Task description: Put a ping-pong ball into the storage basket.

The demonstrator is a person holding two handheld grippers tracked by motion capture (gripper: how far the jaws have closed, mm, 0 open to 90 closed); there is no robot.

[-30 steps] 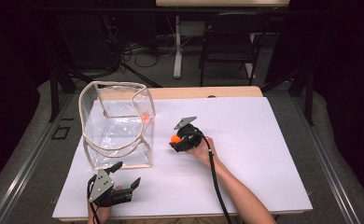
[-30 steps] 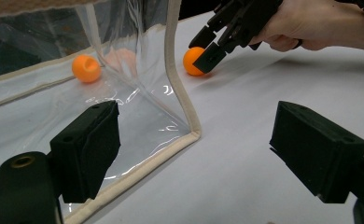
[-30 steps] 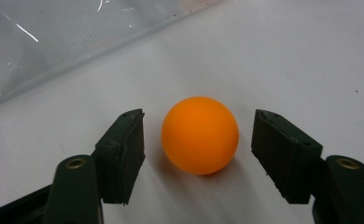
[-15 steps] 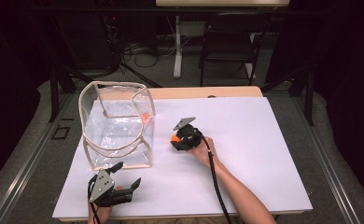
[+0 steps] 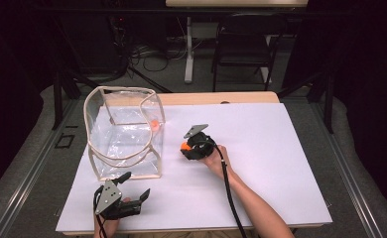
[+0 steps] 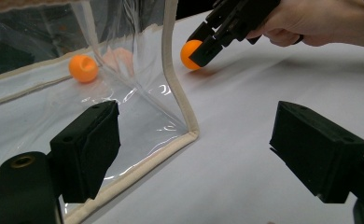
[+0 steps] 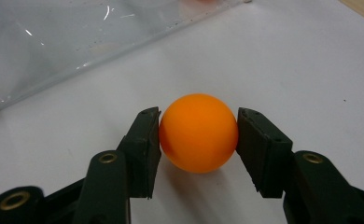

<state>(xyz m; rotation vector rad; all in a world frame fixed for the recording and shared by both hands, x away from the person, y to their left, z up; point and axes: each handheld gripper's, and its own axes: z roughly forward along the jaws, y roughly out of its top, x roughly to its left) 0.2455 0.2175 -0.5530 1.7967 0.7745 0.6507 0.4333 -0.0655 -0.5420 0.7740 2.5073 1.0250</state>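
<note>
An orange ball (image 7: pixel 199 133) rests on the white sheet, and my right gripper (image 7: pixel 199 140) is shut on it, one pad pressed to each side. In the high view this ball (image 5: pixel 184 146) and the right gripper (image 5: pixel 186 148) are at mid-table, just right of a clear plastic bag with beige trim (image 5: pixel 123 134). A second orange ball (image 5: pixel 154 125) lies inside the bag near its far right corner. My left gripper (image 5: pixel 137 184) stands open near the front edge, below the bag. Its own view has the bag's corner (image 6: pixel 180 102), the inner ball (image 6: pixel 83 68) and the held ball (image 6: pixel 191 53).
The white sheet (image 5: pixel 281 163) covers a wooden table whose bare edge (image 5: pixel 221 97) runs along the back. A black chair (image 5: pixel 243 44) and a table leg (image 5: pixel 188 49) stand on the floor beyond. The right gripper's cable (image 5: pixel 231 193) trails along the forearm.
</note>
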